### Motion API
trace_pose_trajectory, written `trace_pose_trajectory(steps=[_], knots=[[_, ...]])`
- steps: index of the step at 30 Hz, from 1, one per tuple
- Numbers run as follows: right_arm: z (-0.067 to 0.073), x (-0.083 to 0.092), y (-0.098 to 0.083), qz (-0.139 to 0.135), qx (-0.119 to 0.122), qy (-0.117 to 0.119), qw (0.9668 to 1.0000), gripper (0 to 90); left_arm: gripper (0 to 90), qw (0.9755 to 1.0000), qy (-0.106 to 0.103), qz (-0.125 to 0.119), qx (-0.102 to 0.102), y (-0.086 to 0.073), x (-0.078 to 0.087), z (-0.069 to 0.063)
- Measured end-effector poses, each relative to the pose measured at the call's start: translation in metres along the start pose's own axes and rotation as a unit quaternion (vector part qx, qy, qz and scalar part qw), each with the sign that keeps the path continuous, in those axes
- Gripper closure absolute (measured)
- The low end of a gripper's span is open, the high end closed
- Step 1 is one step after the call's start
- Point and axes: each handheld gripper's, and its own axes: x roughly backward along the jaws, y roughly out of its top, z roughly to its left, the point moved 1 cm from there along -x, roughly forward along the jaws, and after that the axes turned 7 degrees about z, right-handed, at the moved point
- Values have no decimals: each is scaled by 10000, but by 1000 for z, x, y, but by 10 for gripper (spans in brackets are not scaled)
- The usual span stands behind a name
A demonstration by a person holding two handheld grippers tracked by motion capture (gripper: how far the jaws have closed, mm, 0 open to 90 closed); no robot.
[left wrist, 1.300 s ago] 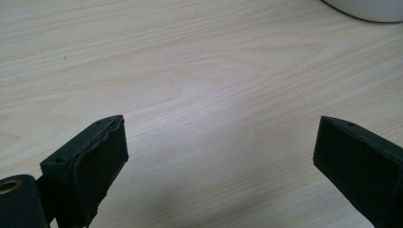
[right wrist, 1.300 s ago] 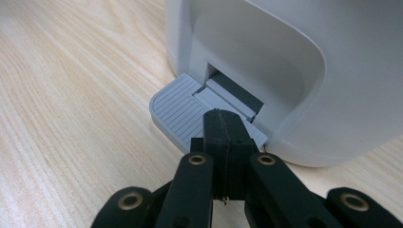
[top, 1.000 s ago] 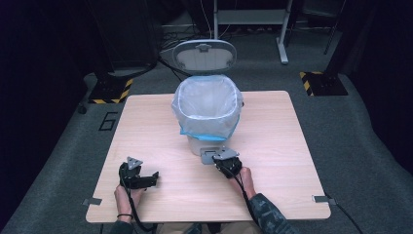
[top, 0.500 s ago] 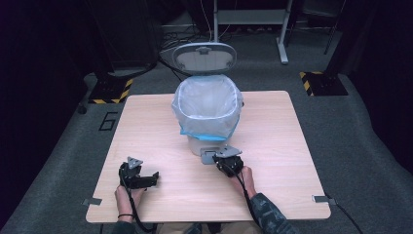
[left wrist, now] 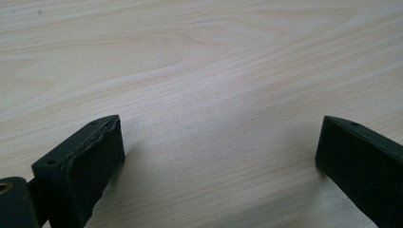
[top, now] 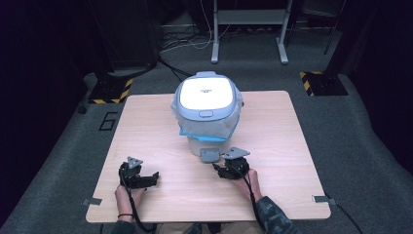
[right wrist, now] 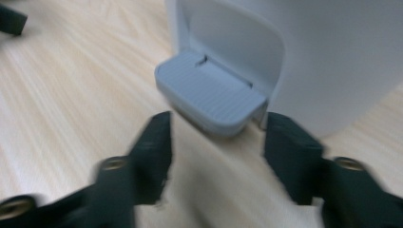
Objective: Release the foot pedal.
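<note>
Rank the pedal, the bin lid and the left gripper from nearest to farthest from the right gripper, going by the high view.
1. Pedal: just beside the right gripper, at the bin's foot.
2. Bin lid: shut, farther back on the table.
3. Left gripper: across the near edge, on the other side.

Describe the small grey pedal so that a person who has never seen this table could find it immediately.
On the wooden table stands a white bin with a closed lid and a blue-edged bag. At its base, on the person's side, a flat grey pedal sticks out, just ahead of the open right gripper. It has a ribbed top, unlike the bin's smooth wall.
</note>
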Motion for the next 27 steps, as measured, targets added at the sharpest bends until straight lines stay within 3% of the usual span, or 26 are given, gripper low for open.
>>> trace_pose_trajectory(steps=[5,9,14,20,27], knots=[[-2,12,-7,69,-77,-51,9999,179,21,10000,0,-1,1,0,0,0],[-8,30,-14,-12,-195,-117,9997,141,20,10000,-2,4,9,0,0,0],[-24,57,-28,-158,-454,-402,9980,103,21,10000,3,2,0,0,0,0],[-55,87,-54,-161,-955,-867,9915,93,21,10000,-5,-10,30,0,0,0],[-84,109,-87,20,-1342,-1363,9815,94,21,10000,-1,-2,16,0,0,0]])
